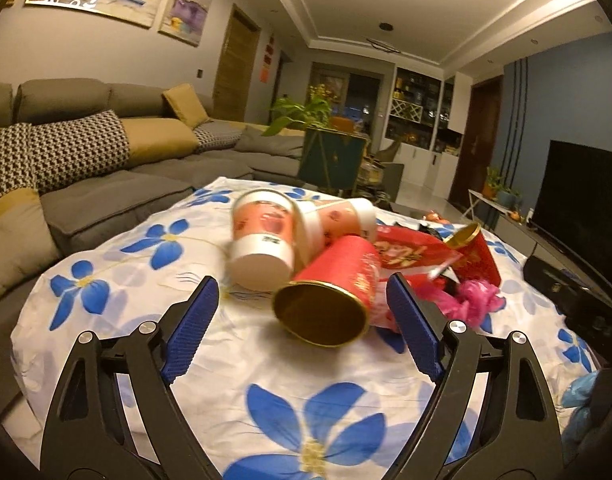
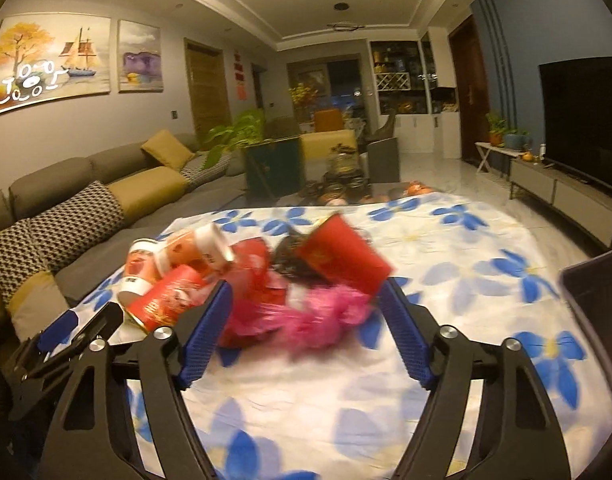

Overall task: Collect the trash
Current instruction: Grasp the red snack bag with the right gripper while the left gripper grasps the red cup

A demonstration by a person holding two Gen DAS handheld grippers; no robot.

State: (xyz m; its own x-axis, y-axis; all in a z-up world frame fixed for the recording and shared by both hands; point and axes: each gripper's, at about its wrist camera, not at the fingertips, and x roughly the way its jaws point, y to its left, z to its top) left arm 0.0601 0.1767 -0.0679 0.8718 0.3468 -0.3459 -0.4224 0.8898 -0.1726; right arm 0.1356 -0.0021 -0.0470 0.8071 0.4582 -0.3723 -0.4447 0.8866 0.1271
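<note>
I see a white cloth with blue flowers (image 1: 234, 364) covering the table, the trash heaped mid-cloth: a red gold-rimmed paper cup (image 1: 329, 296) on its side, crumpled pink plastic (image 2: 306, 320). My left gripper (image 1: 302, 300) and right gripper (image 2: 306, 304) both gape, empty.

Your surface wears a soft, matt floral cloth (image 1: 266, 392). The red can (image 1: 333, 284) gleams gold metal inside; the pink bag (image 2: 325, 312) is crinkly plastic.

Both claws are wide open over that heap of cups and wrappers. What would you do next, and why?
Probably ease the left gripper forward and close it on the red cup. That cup lies on its side between the open fingers, nearest of the pile, and nothing is held yet. The right gripper faces the pink bag.
</note>
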